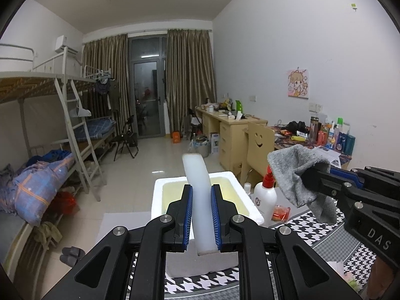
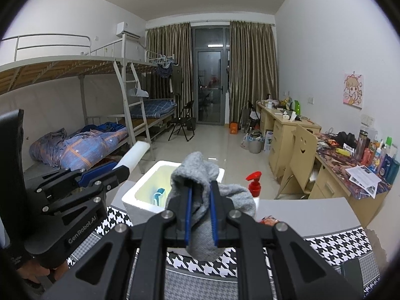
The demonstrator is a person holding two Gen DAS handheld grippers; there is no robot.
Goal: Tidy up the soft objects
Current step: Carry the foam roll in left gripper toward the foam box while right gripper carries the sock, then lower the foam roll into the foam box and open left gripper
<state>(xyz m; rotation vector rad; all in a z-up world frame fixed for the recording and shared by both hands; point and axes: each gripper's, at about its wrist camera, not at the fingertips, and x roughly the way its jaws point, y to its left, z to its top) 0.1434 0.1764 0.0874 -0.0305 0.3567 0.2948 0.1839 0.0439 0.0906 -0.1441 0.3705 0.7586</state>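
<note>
The left gripper (image 1: 201, 215) is squeezing a white foam strip (image 1: 197, 200) and the right gripper (image 2: 201, 221) is pinching a gray sock (image 2: 207, 210), both above the white foam box (image 2: 140, 195) (something blue is already inside). Keep both claws tight until each thing is hanging right over the opening.

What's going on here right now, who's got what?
A person holds a gripper in each hand over a houndstooth-covered table. The left gripper has its jaws shut on a white foam strip; the right gripper is shut on a grey sock. Both are held above the white foam box, which already contains a small blue-and-white item; neither has been dropped in yet.
</note>
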